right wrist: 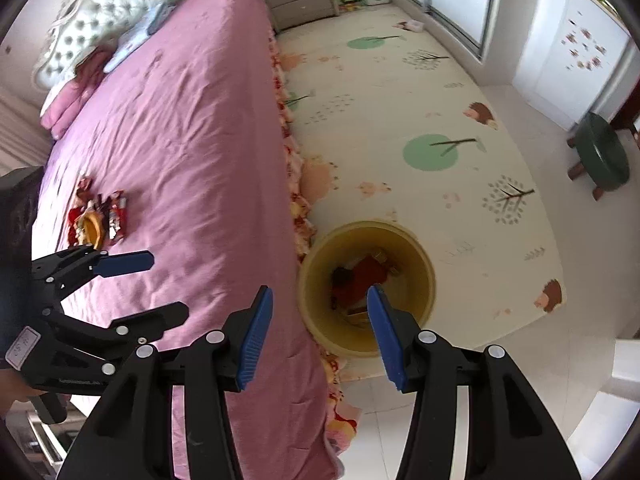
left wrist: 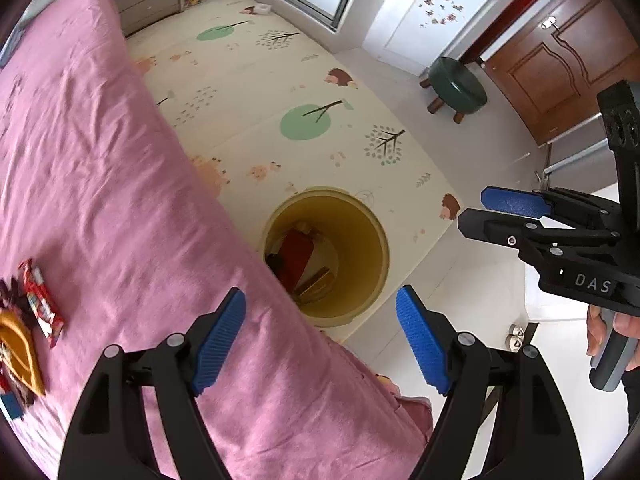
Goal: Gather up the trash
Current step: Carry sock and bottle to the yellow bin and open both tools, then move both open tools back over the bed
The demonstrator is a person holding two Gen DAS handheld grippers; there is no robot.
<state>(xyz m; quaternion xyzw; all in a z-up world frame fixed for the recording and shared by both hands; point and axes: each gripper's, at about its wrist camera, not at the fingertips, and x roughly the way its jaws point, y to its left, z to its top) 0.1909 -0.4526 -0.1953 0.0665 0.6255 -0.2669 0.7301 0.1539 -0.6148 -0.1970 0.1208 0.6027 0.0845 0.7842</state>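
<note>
A yellow round bin (left wrist: pixel 362 240) stands on the floor beside the bed, with a red packet (left wrist: pixel 296 252) and other wrappers inside. My left gripper (left wrist: pixel 320 292) hangs open above the bed's edge and the bin, with nothing between its blue pads. More snack wrappers (left wrist: pixel 40 308) lie on the pink bedspread at the left. In the right wrist view my right gripper (right wrist: pixel 320 292) is open and empty, over the bin (right wrist: pixel 424 276) and the bed's edge. The wrappers (right wrist: pixel 100 216) lie on the bed, beyond the left gripper (right wrist: pixel 168 285). The right gripper (left wrist: pixel 474 205) shows at the right in the left wrist view.
The pink bed (right wrist: pixel 192 128) fills the left side. A patterned play mat (left wrist: pixel 256 80) covers the floor beyond the bin. A green stool (left wrist: pixel 456 84) stands near a brown door (left wrist: pixel 560 64). Grey drawers (right wrist: pixel 300 0) stand at the bed's head. A hand (left wrist: pixel 600 332) holds the right gripper's handle.
</note>
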